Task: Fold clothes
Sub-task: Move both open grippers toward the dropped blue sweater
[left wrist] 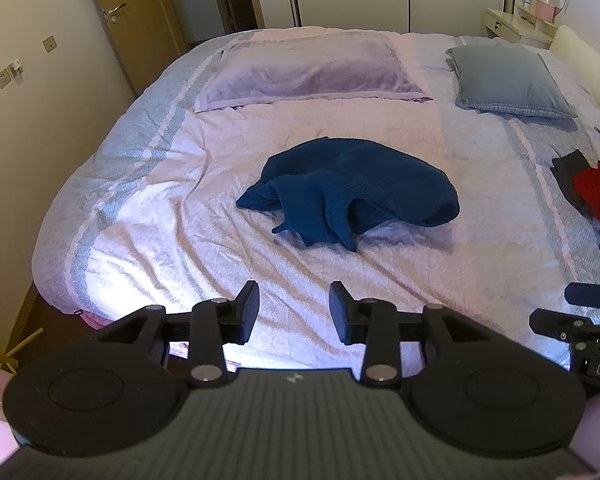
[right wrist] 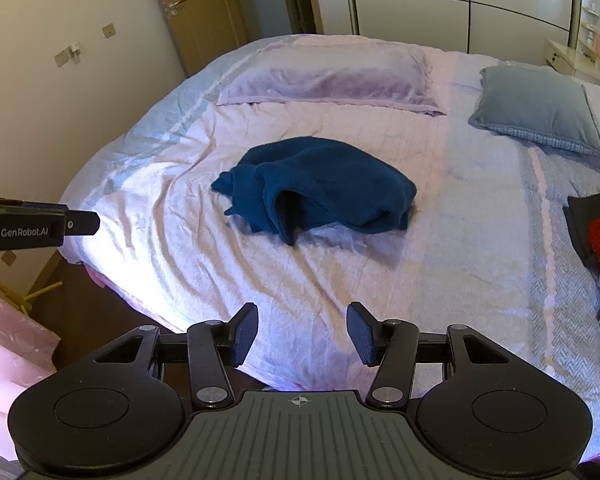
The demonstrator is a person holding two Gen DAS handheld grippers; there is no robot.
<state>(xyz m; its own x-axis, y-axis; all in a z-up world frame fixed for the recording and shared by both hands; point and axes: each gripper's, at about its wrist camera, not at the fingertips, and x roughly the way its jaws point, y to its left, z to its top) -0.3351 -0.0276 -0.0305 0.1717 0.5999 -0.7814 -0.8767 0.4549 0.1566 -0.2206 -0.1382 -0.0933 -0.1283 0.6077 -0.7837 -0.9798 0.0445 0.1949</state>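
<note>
**A:** Both tongs are hanging over the near edge of the bed (right wrist: 480, 280), fingers apart and holding nothing: the left gripper (left wrist: 294, 312) and the right gripper (right wrist: 302, 332) alike. The dark blue garment (left wrist: 352, 192) is lying well ahead of both, out in the middle of the cover, bunched in a loose heap instead of a flat fold.

**B:** What are you worrying about?

**A:** The heap is doubling over itself. A flap is standing up and gaping toward the right tongs, so I'm judging that a blind pinch could be taking two layers at once, and the cloth would then be lifting as a lump, not opening out. The wrinkled cover beneath could also be getting caught in the fingers.

**B:** And the knit itself?

**A:** It's looking thick and soft, so an edge could be slipping out of a shallow bite.

**B:** What aren't we seeing?

**A:** Sleeves, collar and hem are all tucking out of sight; I can't tell which end is which. Far to the right of the tongs, a pile of red and dark clothes (left wrist: 596, 192) is getting cut off by the frame, so its size is staying unknown. Beyond the garment, a lilac pillow (left wrist: 308, 70) and a grey pillow (left wrist: 508, 80) are lying clear of it.
</note>
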